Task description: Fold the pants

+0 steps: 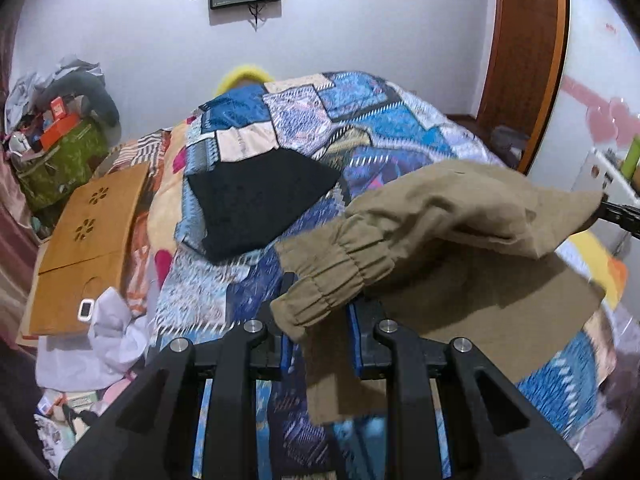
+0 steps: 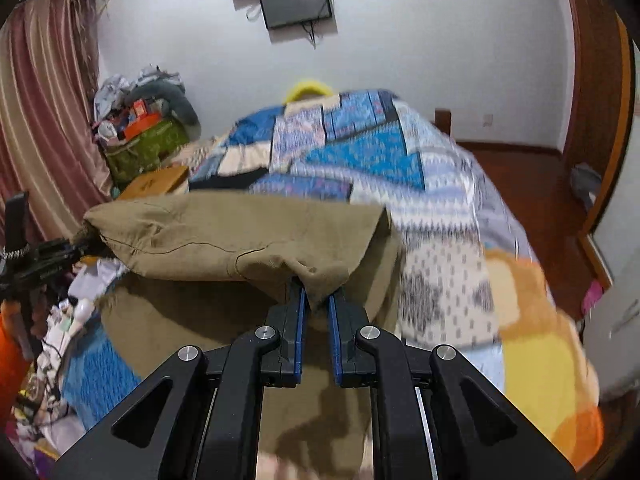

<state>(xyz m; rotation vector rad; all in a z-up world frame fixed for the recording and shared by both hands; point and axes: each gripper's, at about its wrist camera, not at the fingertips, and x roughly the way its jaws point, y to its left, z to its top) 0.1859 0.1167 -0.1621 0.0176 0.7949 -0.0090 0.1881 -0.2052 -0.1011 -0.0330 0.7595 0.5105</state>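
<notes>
Khaki-tan cotton pants point(image 1: 460, 216) with gathered elastic cuffs are lifted above the blue patchwork quilt point(image 1: 360, 120) that covers the bed, held at two points. Left gripper point(image 1: 320, 320): the blue-padded fingers are clamped on the elastic cuff end point(image 1: 320, 276), with fabric hanging down between and below the pads. Right gripper point(image 2: 317, 304): its pads are pinched on a bunched fold of the same cloth, and the gap looks narrow with cloth filling it. In the left wrist view the other gripper's black tip enters at the far right edge, touching the cloth there; in the right wrist view the left tool shows at the far left, at the pointed end of the fabric. So the long axis of the raised span runs side to side between the two grippers, roughly level, sagging slightly in the middle. A lower layer of the pants point(image 2: 240, 340) lies flat on the quilt beneath the raised span, towards the near edge of the bed. Judgement: a fold is in progress, the raised edge to be carried over the flat layer; both grippers are equally engaged, neither nearer. A black folded garment point(image 1: 256, 204) lies further up the bed, well apart from the pants. Motion blur on the quilt; fine seam detail is unreadable.
</notes>
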